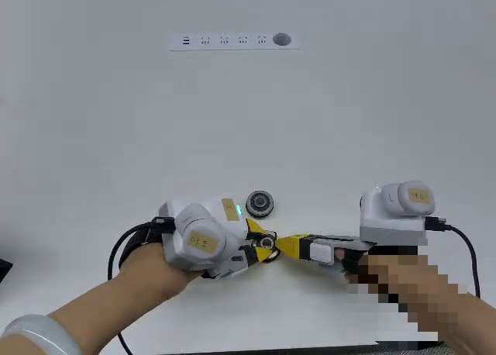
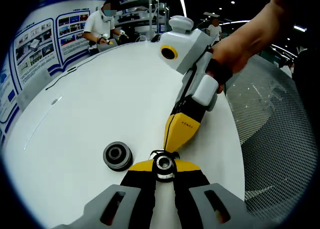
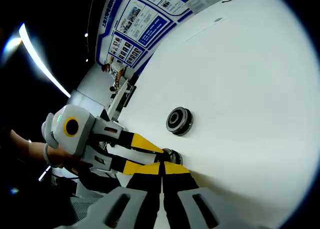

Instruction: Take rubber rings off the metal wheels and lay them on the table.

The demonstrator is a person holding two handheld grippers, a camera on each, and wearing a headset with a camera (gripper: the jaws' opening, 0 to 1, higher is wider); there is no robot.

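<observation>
- Two metal wheels: a free wheel [image 1: 260, 203] lies on the white surface [image 1: 232, 122] just beyond the jaws. The left hand-held gripper [image 2: 163, 167] clamps the clamped wheel [image 2: 164, 162].
- Right hand-held gripper [image 3: 161, 169]: jaws closed together, tips against the clamped wheel; whether they pinch anything, I cannot tell.
- One power strip [image 1: 235, 40] lies far back; posters [image 2: 75, 26] line the room.

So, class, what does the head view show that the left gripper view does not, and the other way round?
Head view, not the left gripper view: the power strip at the far side of the table, and the left hand around its gripper. Left gripper view, not the head view: a person standing beyond the table, wall posters, a mesh surface. Both: the table, the loose wheel lying on it, the right gripper, and the left gripper shut on a small wheel.
</observation>
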